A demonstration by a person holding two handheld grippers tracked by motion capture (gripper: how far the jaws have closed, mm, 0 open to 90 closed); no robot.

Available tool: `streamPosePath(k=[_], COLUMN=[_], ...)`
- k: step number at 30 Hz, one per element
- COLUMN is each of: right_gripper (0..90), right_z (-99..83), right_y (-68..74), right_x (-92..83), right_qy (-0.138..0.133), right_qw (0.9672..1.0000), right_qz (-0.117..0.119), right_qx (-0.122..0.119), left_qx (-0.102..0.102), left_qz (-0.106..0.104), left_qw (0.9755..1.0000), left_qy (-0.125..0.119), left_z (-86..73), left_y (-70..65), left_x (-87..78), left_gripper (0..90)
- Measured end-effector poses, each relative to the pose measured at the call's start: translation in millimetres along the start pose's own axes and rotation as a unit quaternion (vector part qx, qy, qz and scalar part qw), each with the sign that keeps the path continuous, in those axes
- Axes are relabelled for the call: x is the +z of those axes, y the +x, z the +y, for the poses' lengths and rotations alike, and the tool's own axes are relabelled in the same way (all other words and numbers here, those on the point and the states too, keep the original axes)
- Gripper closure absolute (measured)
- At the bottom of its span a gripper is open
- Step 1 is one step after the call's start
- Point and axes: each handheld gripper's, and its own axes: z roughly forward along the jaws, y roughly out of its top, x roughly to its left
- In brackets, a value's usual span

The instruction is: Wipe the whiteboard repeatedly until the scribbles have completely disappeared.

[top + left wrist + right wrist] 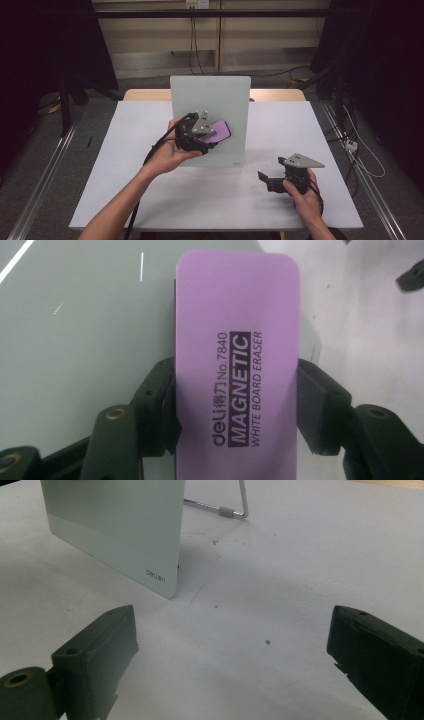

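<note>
A purple magnetic whiteboard eraser is clamped between the jaws of my left gripper, which is shut on its two long sides. The eraser lies flat against the pale glass whiteboard, which stands propped upright on the white table. My right gripper rests low over the table to the right of the board, open, with nothing between its jaws. The board's lower corner and its wire stand show ahead of the right gripper.
The table's front and left parts are bare white surface. Cables trail from both grippers toward the front edge. Dark curtains, floor rails and loose cables surround the table.
</note>
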Motion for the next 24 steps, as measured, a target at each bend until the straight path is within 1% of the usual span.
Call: streamPosePath(k=[2,4,7,8,9,10,11,13,14,16,17,18,20,21,23,24], right_gripper=[5.9,5.9,5.9,5.9,5.9,5.9,5.9,5.9,5.8,5.8,5.8,5.8,5.8,5.9,5.8,5.8], right_z=[-0.1,-0.1,-0.1,0.0,0.1,0.1,0.2,0.2,0.2,0.1,0.1,0.0,-0.1,-0.2,-0.1,-0.1], right_y=[0.0,-0.1,0.1,0.2,0.2,0.3,0.4,0.6,0.6,0.5,0.3,0.0,-0.3,-0.3,-0.4,-0.4], right_x=[-0.3,-0.6,-0.5,-0.2,0.1,0.2,0.4,0.6,0.5,0.1,-0.2,-0.3,-0.6,-0.7,-0.7,-0.7], right_qy=[0.0,-0.001,0.0,0.0,0.0,0.0,0.0,0.0,-0.001,0.0,-0.001,-0.001,-0.001,-0.001,-0.001,-0.001], right_qw=[1.0,1.0,1.0,1.0,1.0,1.0,1.0,1.0,1.0,1.0,1.0,1.0,1.0,1.0,1.0,1.0], right_qz=[0.0,0.0,0.001,0.001,0.001,0.001,0.001,0.001,0.001,0.001,0.0,0.0,0.0,0.001,0.001,0.001], right_qx=[0.0,0.0,0.0,0.0,0.0,0.0,-0.001,-0.001,-0.001,0.0,0.0,0.001,0.0,-0.001,-0.001,-0.001], left_qx=[0.012,0.017,0.02,0.019,0.018,0.022,0.019,0.022,0.034,0.041,0.035,0.04,0.039,0.039,0.033,0.032], left_qz=[0.005,0.001,-0.006,-0.009,-0.013,-0.017,-0.022,-0.035,-0.038,-0.048,-0.053,-0.058,-0.061,-0.061,-0.058,-0.055], left_qw=[0.9999,0.9997,0.9994,0.9994,0.9994,0.9992,0.9991,0.9984,0.9975,0.9961,0.9962,0.9954,0.9953,0.9953,0.9961,0.9964], left_qy=[0.011,0.02,0.026,0.028,0.028,0.03,0.032,0.04,0.049,0.061,0.059,0.064,0.065,0.065,0.058,0.057], left_z=[-0.5,-2.6,-5.7,-6.7,-7.6,-8.4,-9.2,-11.4,-12.3,-14.2,-15.6,-16.3,-17.5,-17.4,-17.0,-16.2], left_y=[-4.5,-7.4,-12.0,-14.1,-15.9,-17.0,-19.5,-26.0,-28.4,-33.9,-36.9,-38.1,-40.2,-39.7,-36.5,-34.3], left_x=[2.5,5.0,9.7,11.5,13.7,15.9,18.6,26.2,29.1,35.3,38.3,40.0,42.1,41.8,39.3,36.7], left_gripper=[41.2,41.2,41.2,41.2,41.2,41.2,41.2,41.2,41.2,41.2,41.3,41.3,41.3,41.2,41.3,41.3])
